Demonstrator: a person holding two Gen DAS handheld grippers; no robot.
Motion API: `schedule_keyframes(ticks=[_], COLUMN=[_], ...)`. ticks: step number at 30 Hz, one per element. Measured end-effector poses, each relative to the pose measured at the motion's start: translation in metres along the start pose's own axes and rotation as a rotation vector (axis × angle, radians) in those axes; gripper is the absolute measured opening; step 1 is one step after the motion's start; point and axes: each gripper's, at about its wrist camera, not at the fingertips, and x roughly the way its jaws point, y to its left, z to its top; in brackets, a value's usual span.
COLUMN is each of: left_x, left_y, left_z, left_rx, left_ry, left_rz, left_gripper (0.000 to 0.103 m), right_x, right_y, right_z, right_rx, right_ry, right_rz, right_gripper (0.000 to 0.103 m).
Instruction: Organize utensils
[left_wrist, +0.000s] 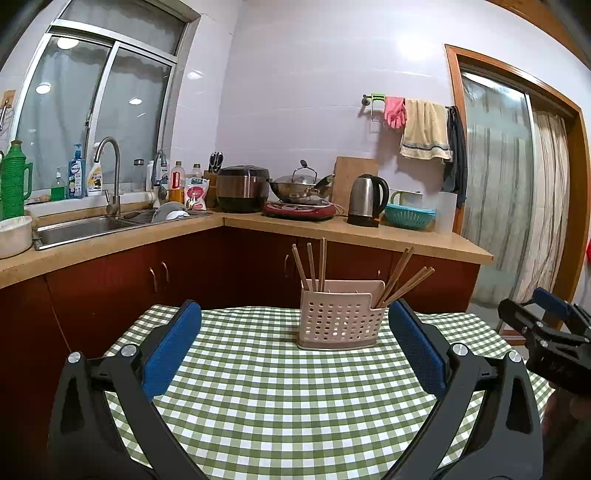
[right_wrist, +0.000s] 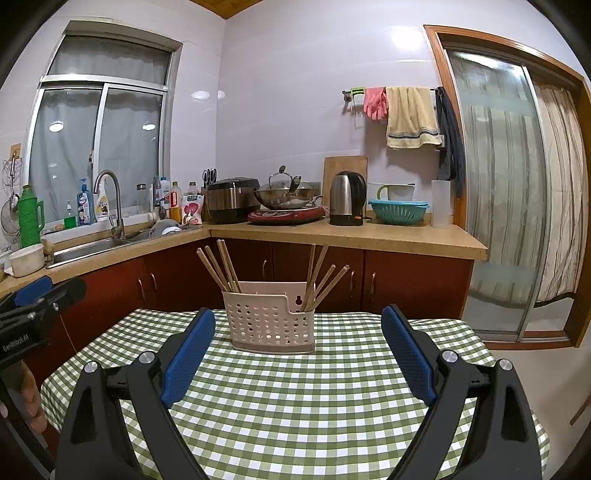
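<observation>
The left gripper (left_wrist: 293, 345) hovered above the green checked tablecloth (left_wrist: 280, 398) with its blue-padded jaws spread wide and nothing between them. The right gripper (right_wrist: 298, 350) was held the same way, jaws wide apart and empty, over the near part of the table. Toward the far middle of the cloth stood the perforated cream utensil holder (left_wrist: 340, 317), upright on its base. Chopsticks (left_wrist: 312, 266) leaned in its left end, fanning up and to the left, and a second bundle of chopsticks (left_wrist: 402, 277) leaned out of its right end, tilting to the right; the two groups stood well apart, with the middle of the holder between them. From the right wrist view the holder (right_wrist: 271, 321) sat between the two jaw tips and beyond them, touching neither. Behind the table ran the kitchen counter (right_wrist: 343, 234) with a steel kettle (right_wrist: 345, 203), a wok (right_wrist: 286, 194) and a teal colander (right_wrist: 398, 211), and the sink (left_wrist: 79, 227) lay at the far left.
</observation>
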Motion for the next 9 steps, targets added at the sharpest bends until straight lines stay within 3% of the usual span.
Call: schedule_keyframes(ticks=[9], left_x=[0.031], left_y=[0.007], left_z=[-0.012], left_rx=[0.0], left_ry=[0.057], left_rz=[0.053], left_gripper=[0.099], right_x=[0.015], right_y=[-0.006], right_z=[-0.009], right_rx=[0.003], right_ry=[0.028], right_rz=[-0.014], right_gripper=[0.089])
